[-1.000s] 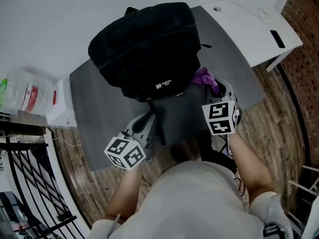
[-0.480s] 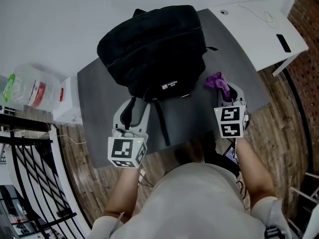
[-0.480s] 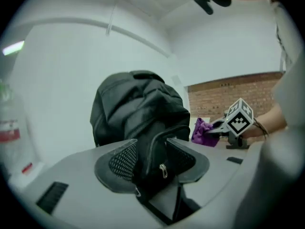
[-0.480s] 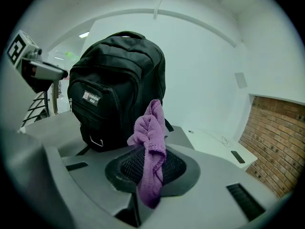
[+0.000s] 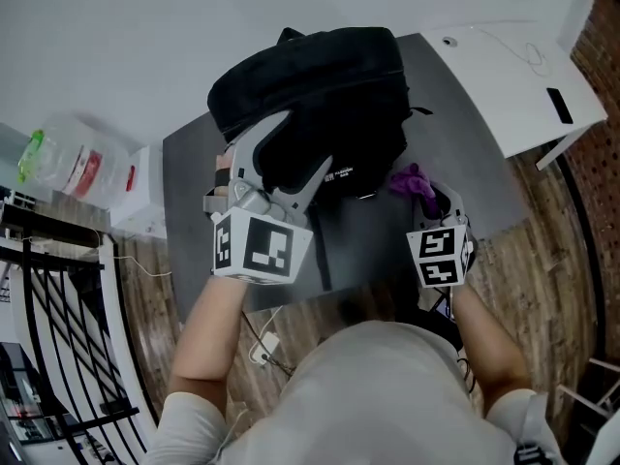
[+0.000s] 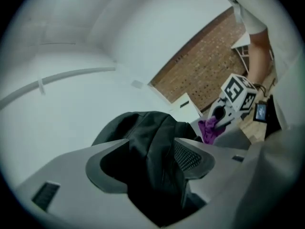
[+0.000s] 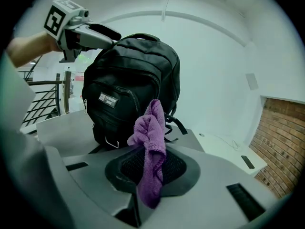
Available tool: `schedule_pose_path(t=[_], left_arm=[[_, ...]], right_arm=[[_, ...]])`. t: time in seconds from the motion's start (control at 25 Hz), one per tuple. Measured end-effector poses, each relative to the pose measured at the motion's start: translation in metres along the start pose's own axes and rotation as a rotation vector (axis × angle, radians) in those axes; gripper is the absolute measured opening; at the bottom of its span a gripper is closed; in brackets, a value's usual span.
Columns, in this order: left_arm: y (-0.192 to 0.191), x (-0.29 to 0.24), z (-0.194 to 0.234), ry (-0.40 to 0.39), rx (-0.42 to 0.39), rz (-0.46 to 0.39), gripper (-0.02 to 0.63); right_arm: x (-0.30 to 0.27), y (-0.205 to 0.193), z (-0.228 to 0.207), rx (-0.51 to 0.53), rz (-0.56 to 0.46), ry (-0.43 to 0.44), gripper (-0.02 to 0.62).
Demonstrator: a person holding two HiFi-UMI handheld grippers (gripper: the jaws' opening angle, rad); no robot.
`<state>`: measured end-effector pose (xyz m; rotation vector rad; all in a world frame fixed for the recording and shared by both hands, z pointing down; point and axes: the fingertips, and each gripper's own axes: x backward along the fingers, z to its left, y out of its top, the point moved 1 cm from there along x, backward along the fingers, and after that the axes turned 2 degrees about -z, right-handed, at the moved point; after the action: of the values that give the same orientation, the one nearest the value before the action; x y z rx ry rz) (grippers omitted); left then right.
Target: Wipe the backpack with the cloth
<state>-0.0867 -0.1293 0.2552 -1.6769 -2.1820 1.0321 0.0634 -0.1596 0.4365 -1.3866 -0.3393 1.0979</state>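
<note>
A black backpack (image 5: 325, 85) stands upright on the grey table (image 5: 189, 221). My left gripper (image 5: 300, 143) is raised in front of its upper front, and its jaws have just been opening. In the left gripper view the backpack (image 6: 152, 142) fills the wide gap between them, and neither pad presses on it. My right gripper (image 5: 438, 206) hovers low at the backpack's right, shut on a purple cloth (image 5: 415, 180). In the right gripper view the cloth (image 7: 151, 142) hangs bunched between the jaws, short of the backpack (image 7: 128, 89), with the left gripper (image 7: 107, 36) near its top.
A white desk (image 5: 513, 76) adjoins the grey table at the right. A plastic bag (image 5: 68, 168) and a white box sit at the left beside black railings (image 5: 58, 356). A white wall rises behind the backpack. The floor is wood planks.
The left gripper has risen from the table's near edge to the backpack's front, rolled over, and opened its jaws. The right gripper has stayed low with the cloth.
</note>
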Motion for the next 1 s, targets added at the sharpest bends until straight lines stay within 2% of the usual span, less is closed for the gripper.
schedule_pose_path(t=[0.12,0.2,0.32,0.4,0.52,0.68,0.88,1.0], left_arm=[[-0.016,-0.018,-0.001,-0.052,-0.143,0.112,0.284],[-0.026,-0.025,0.002,-0.077,-0.202,0.182,0.284],[-0.035,-0.036,0.004,-0.103,-0.225,0.237,0.275],[-0.036,-0.039,0.004,-0.112,-0.223,0.243,0.220],[-0.033,-0.035,-0.002,-0.156,-0.175,0.230,0.151],[-0.032,-0.032,-0.004,-0.227,-0.046,0.205,0.045],[-0.033,-0.041,0.019,-0.249,0.045,0.182,0.015],[-0.029,-0.045,0.042,-0.268,0.134,0.167,0.014]], right_arm=[[0.001,0.004,0.007,0.019,-0.013,0.024,0.057],[0.001,0.004,0.012,0.025,-0.015,0.038,0.056],[0.000,0.000,0.019,0.024,-0.008,0.058,0.056],[0.001,-0.001,0.025,0.027,-0.009,0.071,0.055],[0.002,-0.001,0.033,0.029,-0.013,0.087,0.056],[0.004,-0.005,0.041,0.032,-0.007,0.109,0.057],[0.005,-0.017,0.055,0.046,-0.005,0.146,0.056],[0.000,-0.024,0.068,0.059,0.004,0.180,0.056]])
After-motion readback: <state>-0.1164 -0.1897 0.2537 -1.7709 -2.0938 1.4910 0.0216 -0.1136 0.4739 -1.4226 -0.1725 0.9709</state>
